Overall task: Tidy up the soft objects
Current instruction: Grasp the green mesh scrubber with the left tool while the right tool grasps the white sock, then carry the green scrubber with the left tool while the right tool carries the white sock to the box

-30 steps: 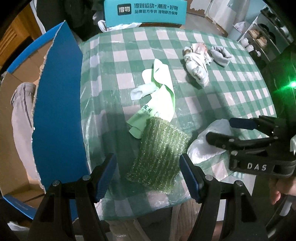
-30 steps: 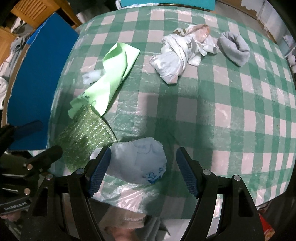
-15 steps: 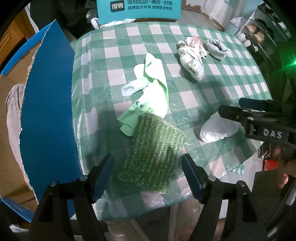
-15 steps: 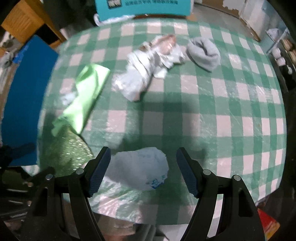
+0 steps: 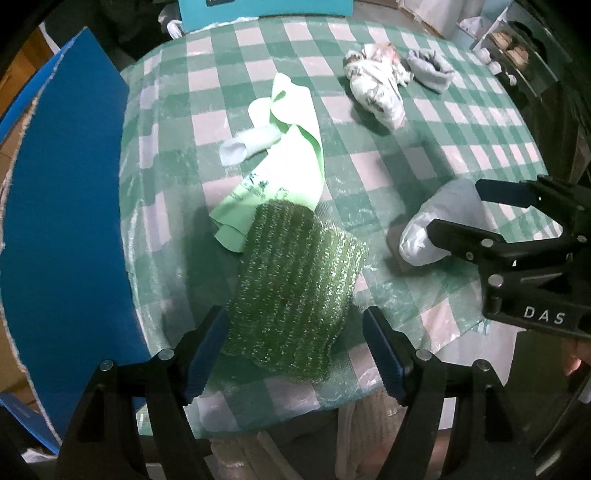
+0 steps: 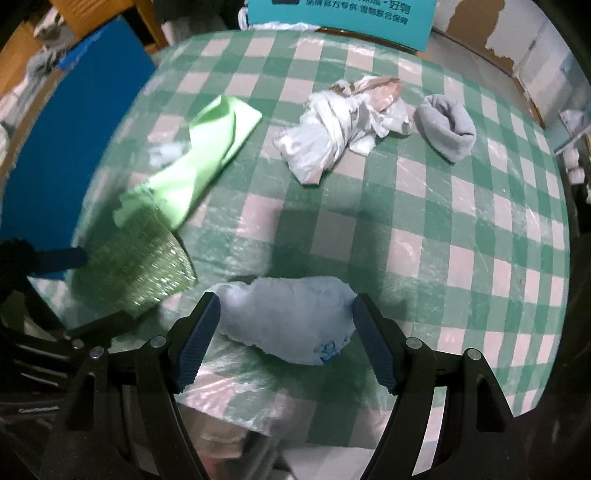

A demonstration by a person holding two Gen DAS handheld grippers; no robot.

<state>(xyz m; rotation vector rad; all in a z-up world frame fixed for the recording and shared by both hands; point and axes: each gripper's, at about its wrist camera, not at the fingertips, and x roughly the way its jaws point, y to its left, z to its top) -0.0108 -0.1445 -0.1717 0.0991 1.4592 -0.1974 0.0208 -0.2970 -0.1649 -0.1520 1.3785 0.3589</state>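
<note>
A sparkly green knitted cloth (image 5: 291, 288) lies near the front edge of the green-checked table (image 5: 373, 170), overlapping a light green cloth (image 5: 291, 173). My left gripper (image 5: 295, 350) is open, its fingers on either side of the knitted cloth's near end. A pale blue soft pouch (image 6: 288, 321) lies to the right; my right gripper (image 6: 284, 343) is open around it, and shows in the left wrist view (image 5: 476, 210). A crumpled white cloth (image 6: 332, 133) and a grey rolled sock (image 6: 447, 127) lie at the far side.
A blue cardboard flap (image 5: 62, 206) stands along the table's left edge. A teal printed box (image 6: 340, 14) is behind the table. A small white scrap (image 5: 247, 144) lies beside the light green cloth. Shelves (image 5: 517, 48) stand at the far right.
Both grippers pulled back and up, then came down and forward again. The left gripper is now close over the knitted cloth, the right around the pale pouch. Both stayed open.
</note>
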